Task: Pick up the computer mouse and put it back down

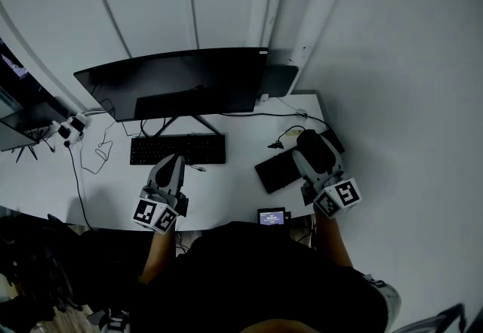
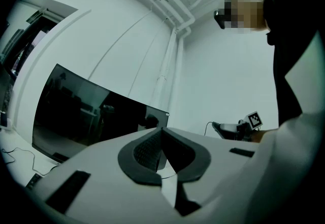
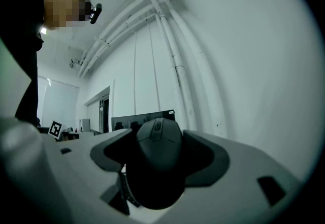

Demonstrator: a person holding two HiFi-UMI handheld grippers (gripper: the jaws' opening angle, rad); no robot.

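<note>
A black computer mouse (image 3: 156, 159) sits between the jaws of my right gripper (image 3: 158, 167), which is shut on it with the mouse's wheel end pointing away from the camera. In the head view the mouse (image 1: 316, 147) is a dark shape at the tip of the right gripper (image 1: 311, 154), held above the right side of the desk, just right of the black mouse pad (image 1: 273, 171). My left gripper (image 1: 172, 165) hovers near the keyboard's front edge. Its dark pads (image 2: 147, 149) meet with nothing between them.
A white desk (image 1: 226, 192) carries a curved black monitor (image 1: 177, 84), a black keyboard (image 1: 178, 149) and loose cables (image 1: 94, 154) at the left. A small device with a lit screen (image 1: 272, 216) sits at the front edge. White walls and pipes rise behind.
</note>
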